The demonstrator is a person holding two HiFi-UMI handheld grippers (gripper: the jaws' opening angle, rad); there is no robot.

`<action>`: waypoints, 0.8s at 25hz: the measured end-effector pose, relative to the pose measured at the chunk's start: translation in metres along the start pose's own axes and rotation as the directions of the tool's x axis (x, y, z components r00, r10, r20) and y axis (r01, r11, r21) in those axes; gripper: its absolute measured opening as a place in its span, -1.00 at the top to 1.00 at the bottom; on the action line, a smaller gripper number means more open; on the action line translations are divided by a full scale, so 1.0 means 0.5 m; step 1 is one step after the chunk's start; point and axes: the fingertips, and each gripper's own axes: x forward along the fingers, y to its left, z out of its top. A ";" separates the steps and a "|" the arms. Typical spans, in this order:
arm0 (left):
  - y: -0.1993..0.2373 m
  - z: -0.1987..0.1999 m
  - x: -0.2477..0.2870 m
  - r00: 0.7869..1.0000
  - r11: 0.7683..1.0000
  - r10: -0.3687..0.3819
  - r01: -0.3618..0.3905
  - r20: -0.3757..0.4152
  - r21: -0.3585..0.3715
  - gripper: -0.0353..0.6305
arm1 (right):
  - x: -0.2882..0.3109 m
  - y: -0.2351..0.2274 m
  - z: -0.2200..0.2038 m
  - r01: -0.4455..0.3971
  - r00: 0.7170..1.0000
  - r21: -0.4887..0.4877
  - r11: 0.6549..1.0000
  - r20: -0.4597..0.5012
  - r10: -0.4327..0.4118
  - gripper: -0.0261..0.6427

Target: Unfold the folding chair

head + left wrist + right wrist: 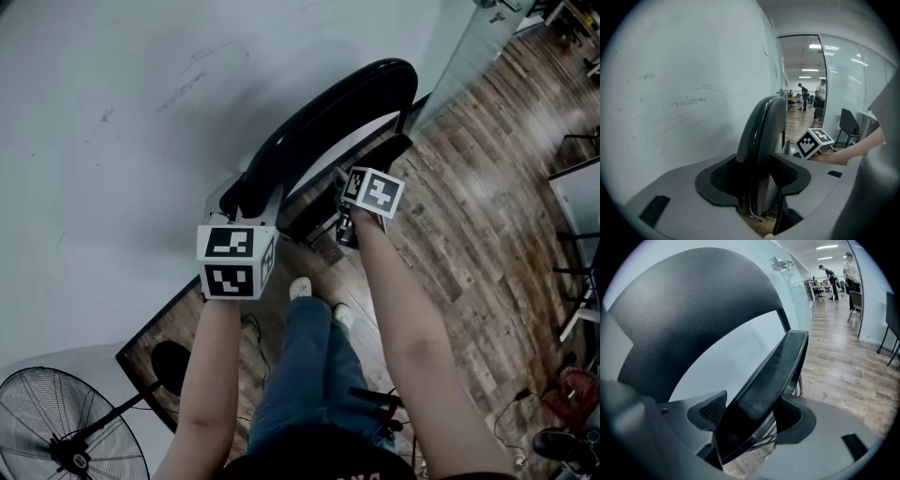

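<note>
Status: early, mostly still to do.

- The folding chair (323, 117) stands upright at upper centre of the head view, close against the white wall (112, 112), on the wood floor (469, 234).
- The left hand-held gripper (757, 180) is closed on the rim of the curved black backrest (761, 126). Both pads sit against it, one on each side, at the lower-left end of the arc as the head view shows it.
- The right hand-held gripper (750, 416) is closed on the edge of the seat (771, 376). The black panel runs up through the jaws, slanted toward the upper right of that gripper's view.
- So both grips are made, one on each half of the chair.

Not done:
- The seat is not down. It lies at a steep slant near the backrest, with only a narrow pale wedge of wall showing between the two.
- I can't make out the legs or the hinge. A few thin metal bars show under the seat in the right gripper view, nothing more.

My read of what's left:
- Swing the seat away from the backrest until it sits flat, with the left side steadying the back.
- Get the frame standing open on the floor, probably away from the wall, since there looks to be little room there.

A floor fan (66, 436) sits at lower left of the head view, well apart from the chair and likely not in the way.
</note>
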 end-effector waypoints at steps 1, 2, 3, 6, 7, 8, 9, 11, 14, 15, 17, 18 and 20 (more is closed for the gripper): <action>-0.002 -0.001 -0.001 1.000 1.000 -0.001 0.001 0.001 0.001 0.27 | -0.004 -0.003 -0.002 -0.003 1.000 0.003 1.000 0.004 0.003 -0.01; -0.004 -0.002 -0.002 1.000 1.000 -0.004 0.004 0.003 0.003 0.27 | -0.007 -0.006 -0.004 -0.006 1.000 0.006 1.000 0.008 0.006 -0.01; -0.007 -0.003 -0.003 1.000 1.000 -0.011 0.011 0.007 0.004 0.27 | -0.009 -0.007 -0.006 -0.009 1.000 0.012 1.000 0.010 0.009 -0.01; -0.017 -0.009 -0.003 0.997 0.997 -0.076 0.076 0.025 -0.023 0.28 | -0.015 -0.011 -0.012 -0.030 0.999 0.038 0.999 -0.015 0.030 0.03; -0.018 -0.011 -0.002 0.994 0.993 -0.108 0.109 0.032 -0.043 0.28 | -0.016 -0.011 -0.013 -0.040 0.999 0.042 0.998 -0.022 0.041 0.04; -0.019 -0.012 0.001 0.989 0.988 -0.141 0.143 0.037 -0.060 0.28 | -0.017 -0.010 -0.013 -0.047 0.999 0.044 0.998 -0.023 0.048 0.04; -0.021 -0.013 0.003 0.984 0.982 -0.174 0.176 0.039 -0.072 0.28 | -0.018 -0.009 -0.012 -0.050 0.999 0.044 0.998 -0.019 0.051 0.05; -0.029 -0.016 0.007 0.974 0.971 -0.223 0.226 0.044 -0.080 0.29 | -0.021 -0.013 -0.013 -0.047 0.999 0.046 0.998 -0.007 0.047 0.05; -0.033 -0.017 0.007 0.978 0.980 -0.192 0.195 0.084 -0.036 0.31 | -0.026 -0.018 -0.018 -0.040 0.999 0.048 0.998 0.009 0.040 0.05; -0.032 -0.017 0.007 0.981 0.985 -0.169 0.171 0.099 -0.012 0.32 | -0.027 -0.019 -0.019 -0.038 0.999 0.049 0.998 0.012 0.037 0.05; -0.032 -0.017 0.007 0.982 0.989 -0.147 0.145 0.117 0.026 0.33 | -0.029 -0.021 -0.020 -0.029 0.999 0.055 0.998 0.016 0.028 0.05; -0.032 -0.017 0.007 0.982 0.989 -0.146 0.143 0.120 0.040 0.34 | -0.030 -0.022 -0.020 -0.024 1.000 0.059 0.998 0.016 0.023 0.06; -0.030 -0.019 0.009 0.981 0.988 -0.148 0.141 0.125 0.059 0.36 | -0.033 -0.026 -0.023 -0.015 1.000 0.066 0.998 0.017 0.014 0.06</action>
